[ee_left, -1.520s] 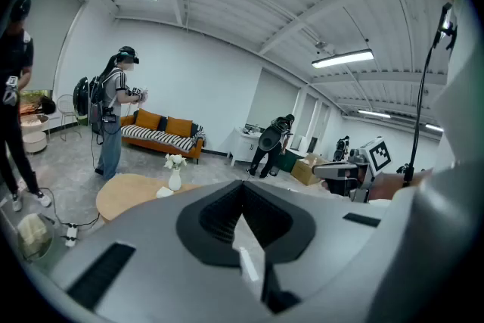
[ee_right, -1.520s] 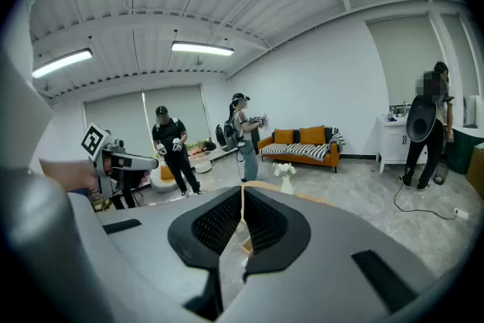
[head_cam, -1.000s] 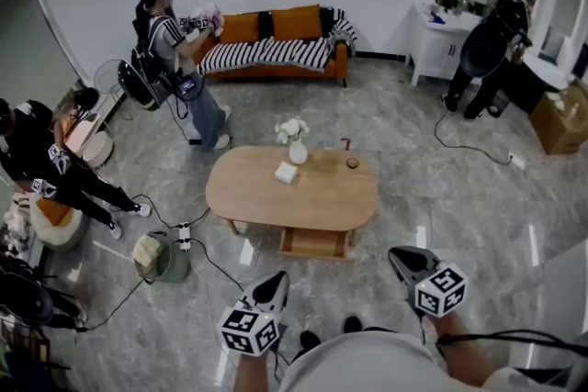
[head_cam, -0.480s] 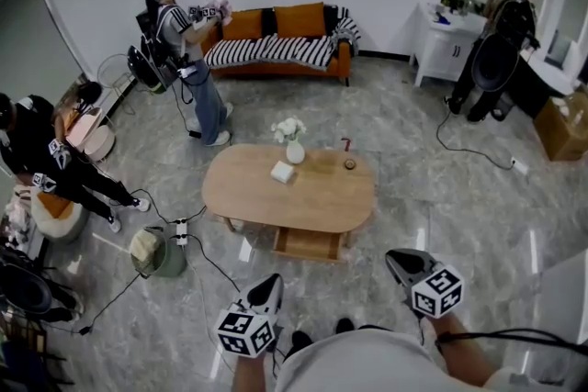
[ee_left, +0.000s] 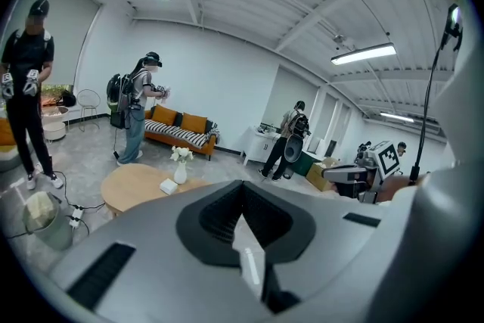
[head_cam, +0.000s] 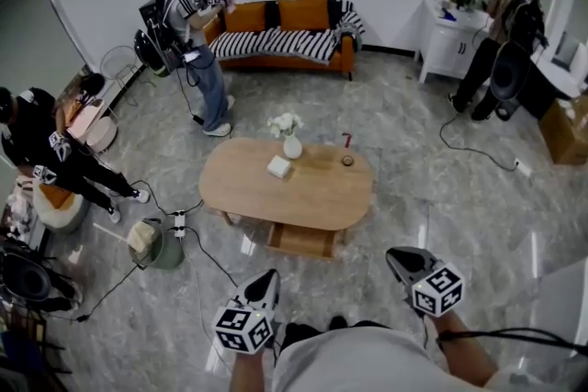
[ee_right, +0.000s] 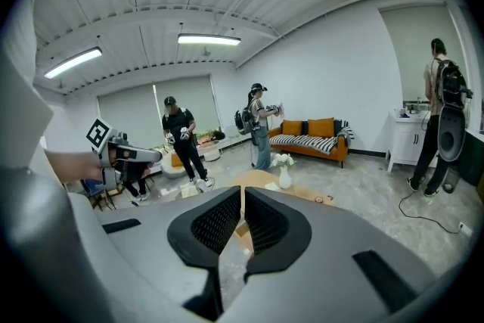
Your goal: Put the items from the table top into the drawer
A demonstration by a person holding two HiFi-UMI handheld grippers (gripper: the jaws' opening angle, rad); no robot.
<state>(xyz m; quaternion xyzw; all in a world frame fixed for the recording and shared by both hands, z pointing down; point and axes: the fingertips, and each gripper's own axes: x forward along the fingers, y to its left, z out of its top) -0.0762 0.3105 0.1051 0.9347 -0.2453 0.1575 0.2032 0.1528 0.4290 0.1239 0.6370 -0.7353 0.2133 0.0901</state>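
Left tool: we hold the left tool (head_cam: 268, 278) low in front of us; in the left gripper view (ee_left: 241, 187) its jaws meet at the tips with nothing between them.
Right tool: the right tool (head_cam: 395, 256) sits just beside it on our right, and in its own view (ee_right: 242, 193) the jaws are pressed together and hold nothing.
Tabletop: the oval wooden tabletop (head_cam: 312, 197) lies ahead of both tools, well apart from them.
Items: on the far side from the tools we see a white vase of flowers (head_cam: 291, 145), a white box (head_cam: 279, 166) just this side of it, a small red item (head_cam: 346, 140) and a small round thing (head_cam: 347, 161) off to the right tool's side.
Drawer: a wooden drawer (head_cam: 301, 240) juts out under the tabletop's edge nearest the tools, between the tools and the items.
Beyond: an orange sofa (head_cam: 303, 18) stands past the tabletop, with a person (head_cam: 188, 32) to its left.
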